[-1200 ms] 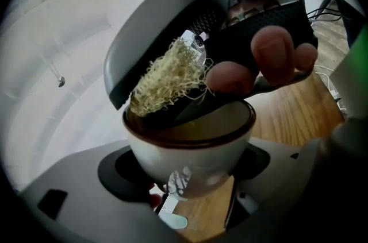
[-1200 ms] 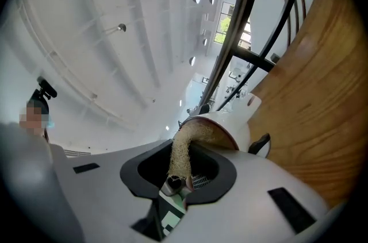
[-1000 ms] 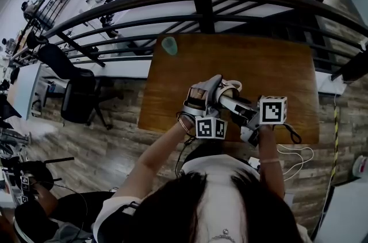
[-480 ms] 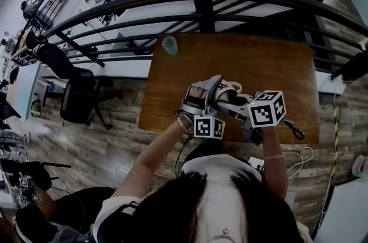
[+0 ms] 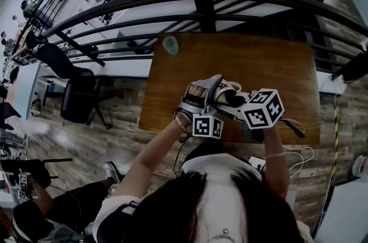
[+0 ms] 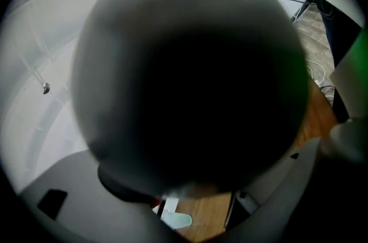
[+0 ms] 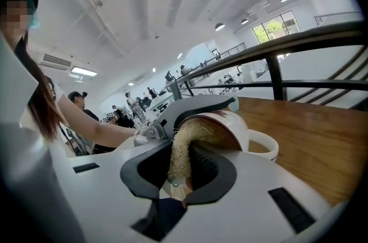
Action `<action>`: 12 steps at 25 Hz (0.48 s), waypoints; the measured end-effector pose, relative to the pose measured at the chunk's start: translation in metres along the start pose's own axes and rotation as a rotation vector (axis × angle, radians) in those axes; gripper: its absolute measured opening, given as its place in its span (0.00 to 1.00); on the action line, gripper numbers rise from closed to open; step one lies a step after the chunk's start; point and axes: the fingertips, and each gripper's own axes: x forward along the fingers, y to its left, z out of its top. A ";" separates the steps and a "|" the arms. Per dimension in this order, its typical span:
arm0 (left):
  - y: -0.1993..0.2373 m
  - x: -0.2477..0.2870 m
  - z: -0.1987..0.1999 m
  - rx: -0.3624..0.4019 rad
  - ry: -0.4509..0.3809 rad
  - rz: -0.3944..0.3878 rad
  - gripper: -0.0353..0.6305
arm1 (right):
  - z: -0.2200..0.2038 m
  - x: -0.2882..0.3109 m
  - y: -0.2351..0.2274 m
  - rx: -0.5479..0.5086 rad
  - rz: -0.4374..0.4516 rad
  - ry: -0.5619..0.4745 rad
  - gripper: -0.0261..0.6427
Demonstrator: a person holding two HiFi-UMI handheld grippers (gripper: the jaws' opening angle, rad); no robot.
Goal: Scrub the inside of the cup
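Note:
A white cup (image 5: pixel 228 87) with a handle (image 7: pixel 263 145) lies tilted on its side above the wooden table (image 5: pixel 276 64). My left gripper (image 5: pixel 214 88) is shut on it. In the left gripper view the cup (image 6: pixel 190 75) fills nearly the whole picture as a dark round blur. My right gripper (image 7: pixel 183 176) is shut on a tan fibrous scrubber (image 7: pixel 190 135), whose far end reaches into the cup's mouth. In the head view the right gripper (image 5: pixel 238 103) sits just right of the cup's dark opening, and the scrubber is hidden there.
A small teal cup (image 5: pixel 169 45) stands at the table's far left edge. A dark metal railing (image 5: pixel 201 6) runs behind the table. White cables (image 5: pixel 293 153) lie on the floor at the right. Office desks and people show far below.
My right gripper has rolled, its marker cube tilting and shifting left toward the cup and slightly down. The left gripper and the cup stay where they were.

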 end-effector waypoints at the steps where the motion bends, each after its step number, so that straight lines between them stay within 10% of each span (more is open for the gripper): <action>1: 0.000 0.001 0.000 0.004 0.001 -0.002 0.66 | -0.001 0.000 0.000 -0.019 -0.007 0.017 0.16; 12: -0.007 -0.006 -0.008 0.058 0.001 -0.061 0.66 | -0.015 0.011 0.003 -0.159 -0.051 0.192 0.16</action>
